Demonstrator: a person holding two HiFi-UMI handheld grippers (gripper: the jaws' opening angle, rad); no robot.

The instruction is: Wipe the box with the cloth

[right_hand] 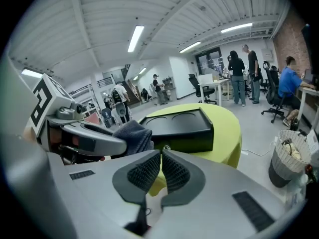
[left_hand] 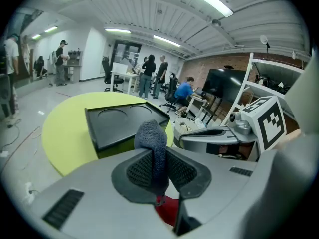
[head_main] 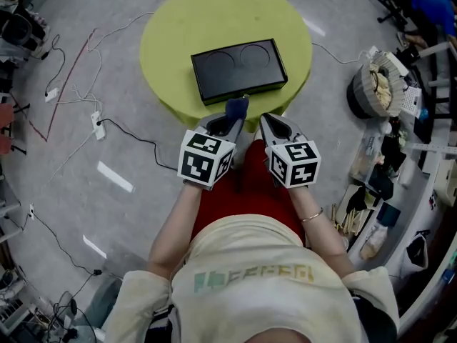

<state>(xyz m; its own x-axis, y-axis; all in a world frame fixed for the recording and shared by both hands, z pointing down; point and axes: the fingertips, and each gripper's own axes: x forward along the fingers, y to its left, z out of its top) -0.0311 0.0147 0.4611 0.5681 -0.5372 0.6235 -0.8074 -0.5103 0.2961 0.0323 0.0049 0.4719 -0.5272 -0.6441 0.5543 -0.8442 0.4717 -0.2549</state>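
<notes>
A round yellow-green counter [head_main: 178, 27] carries a black box [head_main: 238, 68], which lies flat with its long side across, close to the counter's near edge. Two shallow round recesses show in the box's top.

The left hand-held gripper [head_main: 230, 123] sits just in front of the box's near side, its jaws clamped on a dark blue cloth [head_main: 236, 108]. In the left gripper view the cloth stands bunched between the ribbed pads [left_hand: 141, 169], and its rounded end rises above them in front of the box. The cloth's tip is at the box's near edge. Whether it touches the box cannot be told.

The right hand-held gripper [head_main: 269, 124] is held just beside the left one, also short of the box. In the right gripper view its jaws stand pressed together, leaving only a thin slit, and nothing is between them.

The person holding both wears a pale shirt and red trousers [head_main: 243, 206], with a bracelet on the right wrist. A wastebasket [head_main: 375, 84] stands on the grey floor to the right of the counter, and cables [head_main: 86, 98] trail across the floor to the left
</notes>
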